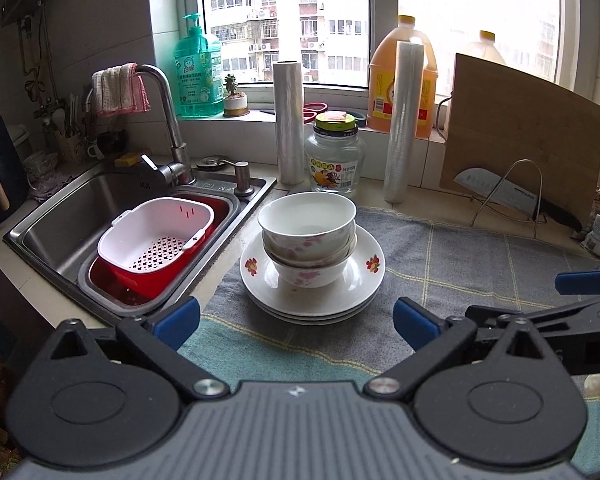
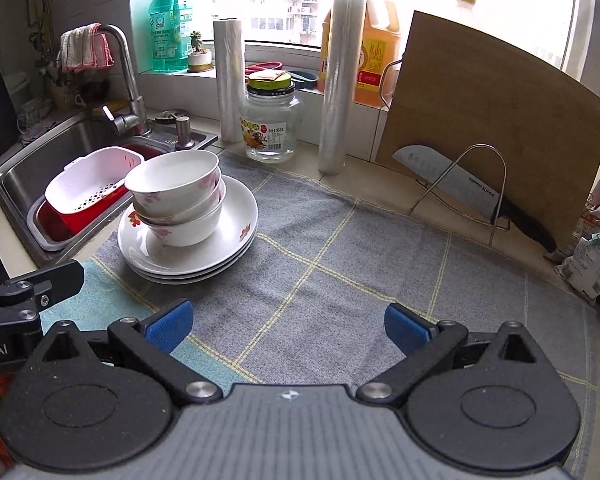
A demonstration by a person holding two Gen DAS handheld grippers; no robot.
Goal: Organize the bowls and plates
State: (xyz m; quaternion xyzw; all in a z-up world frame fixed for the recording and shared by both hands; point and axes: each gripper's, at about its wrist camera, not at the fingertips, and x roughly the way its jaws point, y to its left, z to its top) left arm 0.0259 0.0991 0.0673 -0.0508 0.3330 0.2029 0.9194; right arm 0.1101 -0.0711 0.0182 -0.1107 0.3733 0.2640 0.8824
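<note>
Currently I hold the left gripper (image 1: 296,322) and right gripper (image 2: 288,326) with jaws spread apart and empty, level above the checked cloth (image 2: 340,248). Three nested bowls (image 1: 308,240) sit on the stacked plates (image 1: 312,296), just beside the sink (image 1: 60,216). Stacking looks complete; relocation possibly remains.

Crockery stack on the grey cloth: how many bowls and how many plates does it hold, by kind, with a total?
Bowls: 3, nested, standing on the top plate.
Plates: 3, stacked on the cloth.
Total: 6 pieces in one stack beside the sink.
Neither the left gripper nor the right gripper touches the stack; both are open.
</note>
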